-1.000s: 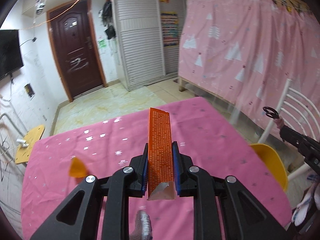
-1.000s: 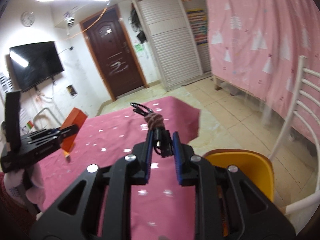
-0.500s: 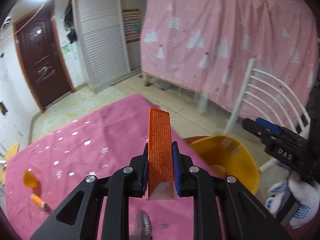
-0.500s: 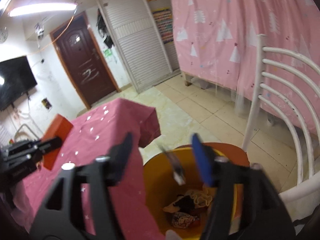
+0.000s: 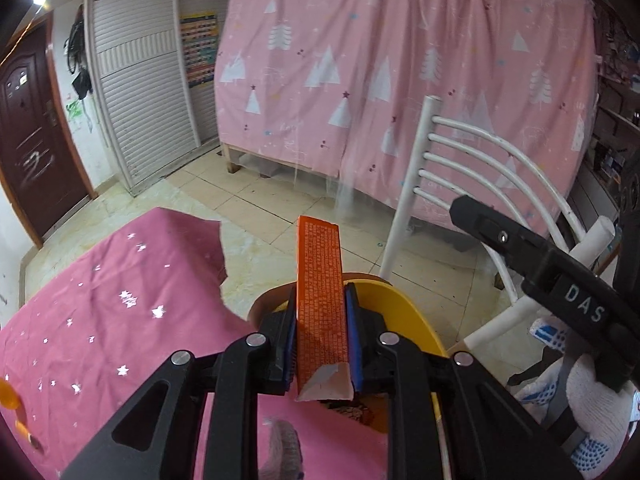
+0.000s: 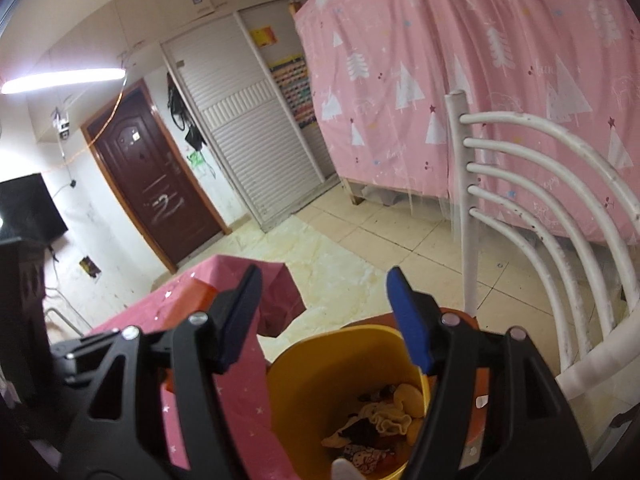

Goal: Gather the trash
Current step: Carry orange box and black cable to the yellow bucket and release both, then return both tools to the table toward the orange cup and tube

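The yellow bin (image 6: 320, 380) stands on the floor just past the corner of the table, whose pink star-print cloth (image 5: 100, 320) hangs down beside the bin's near wall. The left gripper (image 5: 321, 320) is clamped on a long orange box (image 5: 321, 280), both blue pads pressed to its sides; the box points forward and reaches out over the bin's rim (image 5: 404, 304) from the table side. The right gripper (image 6: 324, 316) hangs directly above the bin's mouth with its jaws spread wide and nothing between them. Inside the bin lie crumpled wrappers and scraps (image 6: 376, 428). On the far side of the bin a white metal chair (image 6: 520, 208) stands close, its backrest bars curving away. Beyond the bin the tiled floor (image 6: 380, 248) runs open to the pink curtain (image 5: 400, 80).
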